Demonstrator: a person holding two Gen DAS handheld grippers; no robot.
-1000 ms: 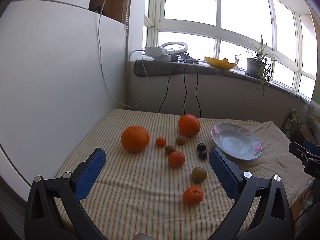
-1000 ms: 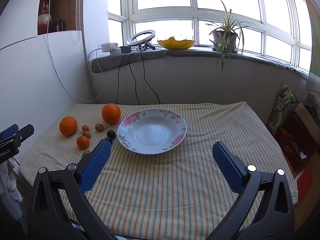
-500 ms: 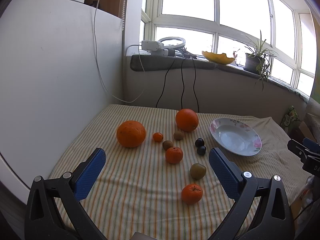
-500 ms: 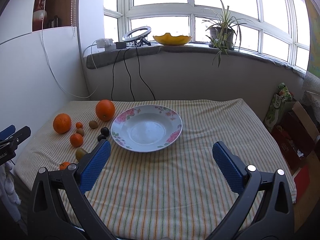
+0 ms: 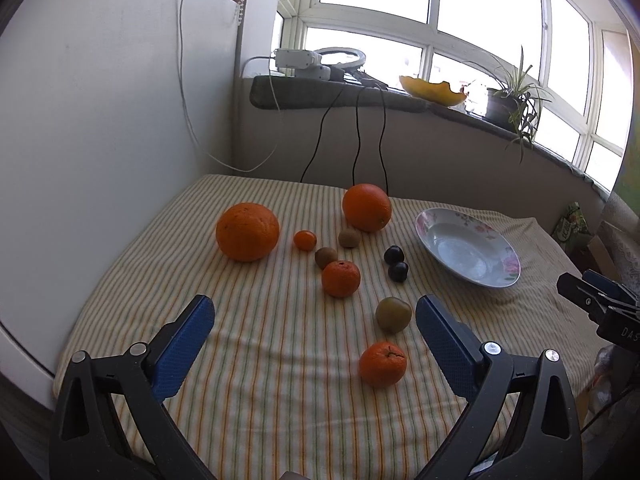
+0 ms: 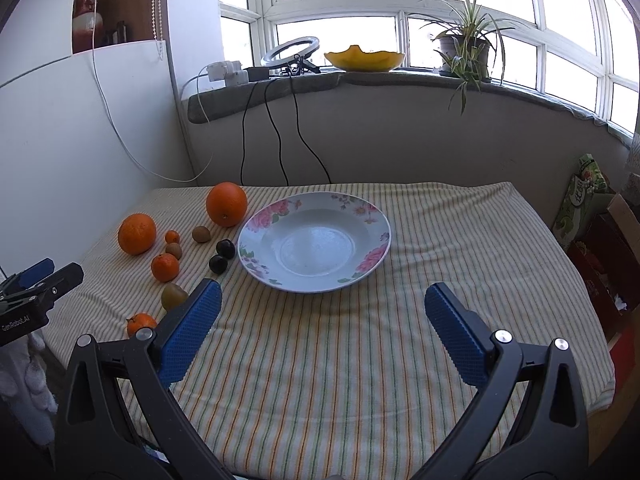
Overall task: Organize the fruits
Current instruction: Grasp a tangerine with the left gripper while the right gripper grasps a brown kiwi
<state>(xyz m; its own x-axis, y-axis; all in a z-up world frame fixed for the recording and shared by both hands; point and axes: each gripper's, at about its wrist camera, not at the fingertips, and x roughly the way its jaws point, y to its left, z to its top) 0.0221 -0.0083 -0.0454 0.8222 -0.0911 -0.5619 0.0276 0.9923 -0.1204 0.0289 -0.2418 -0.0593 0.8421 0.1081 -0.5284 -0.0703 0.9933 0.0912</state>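
Daylight pours through a curved bay window (image 6: 400,4) across the top of the frame. Its grey sill (image 6: 360,80) carries a potted spider plant (image 6: 464,44) at upper right, a ring light (image 6: 290,50) and a yellow bowl (image 6: 364,60); a white wall (image 5: 100,120) fills the left.

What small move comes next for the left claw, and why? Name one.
Probably ease the left claw forward and down over the nearest mandarin. Both claws are open and empty, the plate holds nothing yet, and every fruit lies on the striped cloth; that mandarin sits closest, just inside the claw's right finger.
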